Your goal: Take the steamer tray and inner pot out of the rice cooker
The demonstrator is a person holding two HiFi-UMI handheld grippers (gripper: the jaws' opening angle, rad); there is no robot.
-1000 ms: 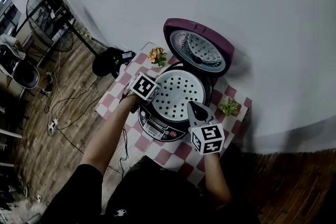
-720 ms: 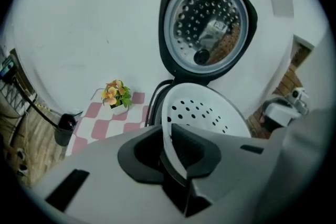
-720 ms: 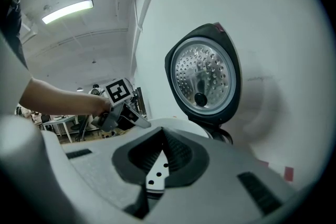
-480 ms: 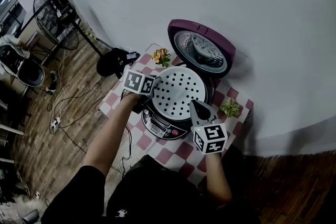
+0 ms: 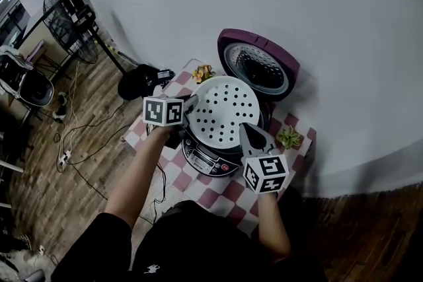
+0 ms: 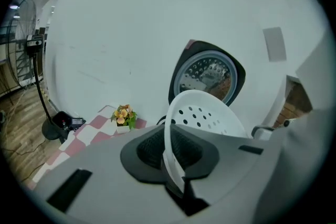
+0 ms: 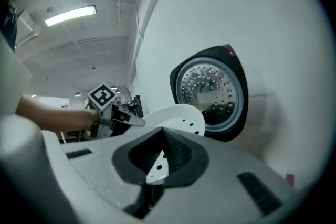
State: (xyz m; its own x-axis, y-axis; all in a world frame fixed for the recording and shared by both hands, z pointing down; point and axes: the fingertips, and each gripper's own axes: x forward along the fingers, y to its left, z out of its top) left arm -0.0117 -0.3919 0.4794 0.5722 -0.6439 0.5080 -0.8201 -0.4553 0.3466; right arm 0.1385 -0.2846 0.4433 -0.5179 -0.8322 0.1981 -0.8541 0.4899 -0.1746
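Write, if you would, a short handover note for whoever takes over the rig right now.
Left gripper: jaws have just been closing, now shut on the steamer tray's rim.
Right gripper: shut on the opposite rim.
Tray held over the open rice cooker, apparently lifted off it; inner pot hidden under it.
Left: set the tray on the table, then lift out the pot.

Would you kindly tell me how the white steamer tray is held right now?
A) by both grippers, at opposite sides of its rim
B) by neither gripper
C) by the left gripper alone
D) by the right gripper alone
A: the left gripper, whose jaws have just been closing, pinches the rim of the steamer tray, and the right gripper pinches the opposite side.
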